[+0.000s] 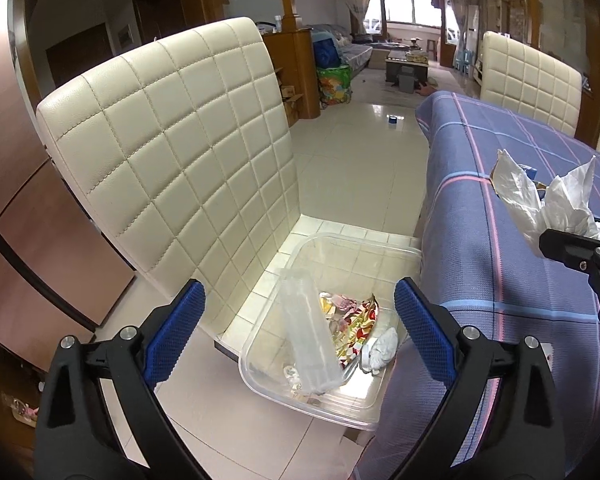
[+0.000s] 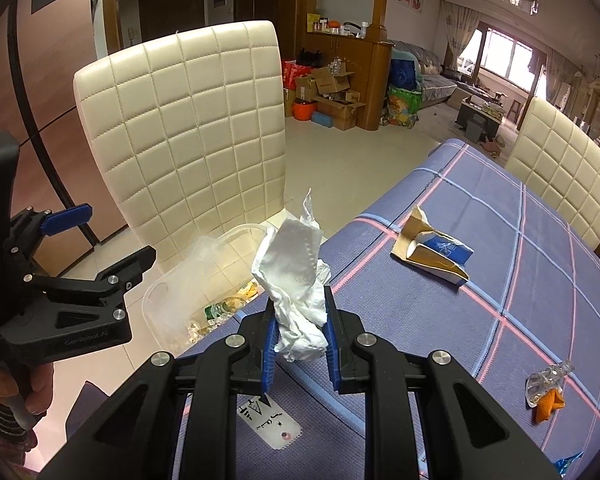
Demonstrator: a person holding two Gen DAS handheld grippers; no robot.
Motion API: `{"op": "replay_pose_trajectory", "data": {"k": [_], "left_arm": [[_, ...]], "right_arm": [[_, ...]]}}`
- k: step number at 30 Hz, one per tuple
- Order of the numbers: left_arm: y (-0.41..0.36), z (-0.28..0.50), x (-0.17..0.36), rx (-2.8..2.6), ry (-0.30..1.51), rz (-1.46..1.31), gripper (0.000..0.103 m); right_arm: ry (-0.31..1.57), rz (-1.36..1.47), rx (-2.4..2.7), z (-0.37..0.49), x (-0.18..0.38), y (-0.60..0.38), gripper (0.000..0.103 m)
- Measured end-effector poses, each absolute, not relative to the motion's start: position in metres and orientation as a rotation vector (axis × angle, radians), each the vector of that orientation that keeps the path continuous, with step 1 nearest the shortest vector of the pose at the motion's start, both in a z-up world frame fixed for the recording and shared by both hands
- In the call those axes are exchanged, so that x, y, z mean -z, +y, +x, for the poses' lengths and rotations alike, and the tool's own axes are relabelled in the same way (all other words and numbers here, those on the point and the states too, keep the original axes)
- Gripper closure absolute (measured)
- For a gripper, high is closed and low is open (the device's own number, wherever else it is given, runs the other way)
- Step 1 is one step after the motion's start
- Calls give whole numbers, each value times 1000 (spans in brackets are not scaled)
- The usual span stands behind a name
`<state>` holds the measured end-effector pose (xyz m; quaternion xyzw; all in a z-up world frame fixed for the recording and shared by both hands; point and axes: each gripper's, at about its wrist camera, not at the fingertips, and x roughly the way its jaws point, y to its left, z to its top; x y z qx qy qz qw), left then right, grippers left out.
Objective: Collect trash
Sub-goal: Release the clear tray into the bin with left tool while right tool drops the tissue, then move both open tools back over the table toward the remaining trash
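Some trash, incl. a clear plastic tube [image 1: 310,336] and wrappers, is already collected in the clear bin [image 1: 396,248] on the chair seat. A crumpled tissue [image 2: 296,280] is clamped by the right gripper [image 2: 300,344] above the table edge, not yet dropped. The left gripper [image 1: 300,328] is held wide apart, empty, over the bin. Left on the table: torn blue carton [image 2: 436,256], small wrapper w/ orange piece [image 2: 546,394].

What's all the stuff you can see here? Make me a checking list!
Surface: table under a blue plaid cloth.
Job's things: clear bin on the chair seat, holding wrappers and a plastic tube; crumpled tissue.
Clutter: torn blue carton, orange-and-clear wrapper, white label on the table.
Grippers: right gripper shut on the tissue; left gripper open above the bin.
Cables: nothing seen.
Surroundings: cream quilted chair, cardboard boxes, tiled floor.
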<state>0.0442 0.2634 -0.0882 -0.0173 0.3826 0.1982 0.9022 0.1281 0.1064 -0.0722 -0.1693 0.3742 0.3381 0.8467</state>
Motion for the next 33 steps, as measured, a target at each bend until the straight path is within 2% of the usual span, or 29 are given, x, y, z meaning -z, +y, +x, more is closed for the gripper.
{"op": "replay_pose_trajectory", "data": {"k": [22,23,24,26,33], "left_arm": [[297,26,93,-486,799,-95,8],[298,25,93,-490,800,-95,8],[299,24,93,-491,800,-96,8],[301,23,94,-495,801,-100,7],[299,22,93,-491,804,-96,8]], "right_arm": [[819,-404,-824,123,86,162,82],[825,-406,-823,124,87,163,78],[831,-407,-818,125,87,164,60],[804,-409,-817,123,86,164,31],[783,-412,-772,124,84,156,30]]}}
